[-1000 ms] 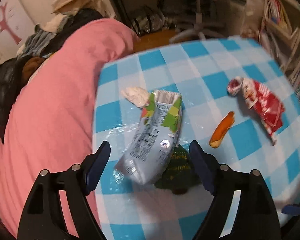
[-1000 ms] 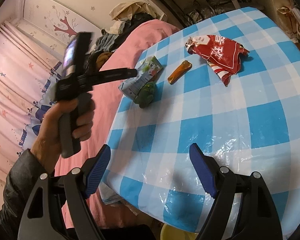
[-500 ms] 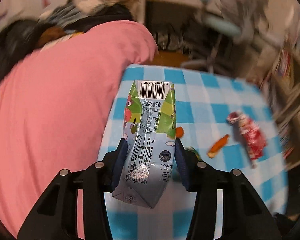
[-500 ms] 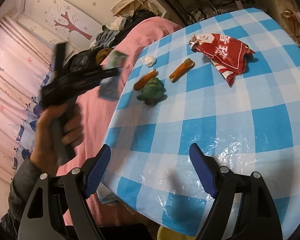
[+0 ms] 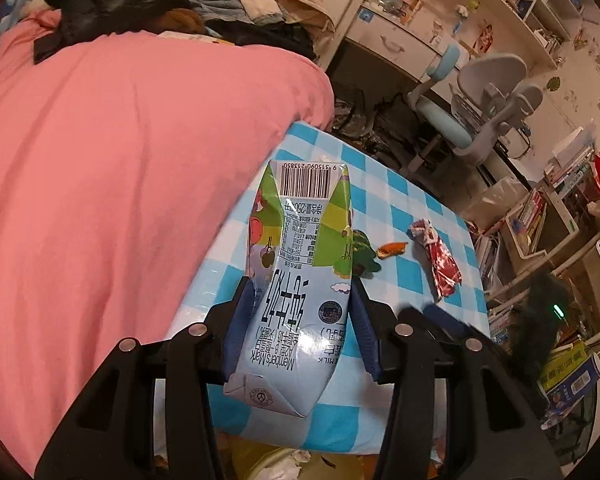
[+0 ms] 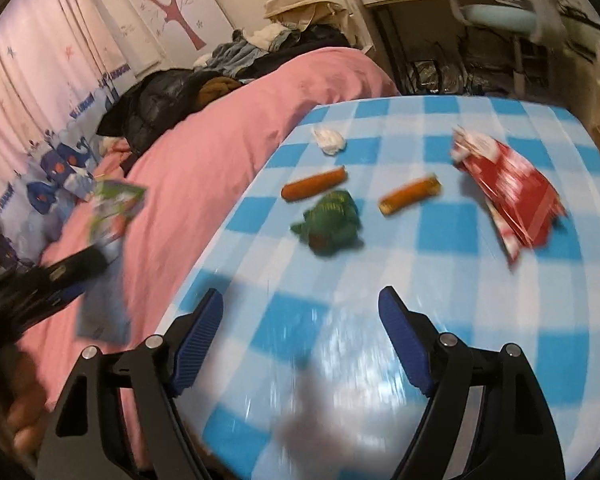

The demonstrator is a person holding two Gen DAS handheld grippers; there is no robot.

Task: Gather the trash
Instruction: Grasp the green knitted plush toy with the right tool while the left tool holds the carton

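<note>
1. Over the near edge of the table (image 5: pixel 404 208), my left gripper (image 5: pixel 300 320) now carries the milk carton (image 5: pixel 300 272) clear of the checked cloth; a second ago it lay flat on the cloth, atop the green tree-shaped toy (image 6: pixel 332 220), with my jaws wide around it. The pads are clenched on the carton's sides, barcode end pointing away from me.
2. The view behind the carton has swung: earlier it looked down onto the cloth, now the pink duvet (image 5: pixel 120 180) fills the left and something yellow, which I take for a bin, shows below the table edge. I judge the carton is on its way there; one piece is as good as collected.
3. My right gripper (image 6: pixel 300 336) has slid forward over the cloth, fingers spread and empty as before.
4. Lifting the carton has uncovered an orange sausage stick (image 6: pixel 314 185) beside the toy.
5. Still waiting on the cloth: the red wrapper (image 6: pixel 508 196), a second orange stick (image 6: pixel 410 194) and a crumpled white tissue (image 6: pixel 329 140).
</note>
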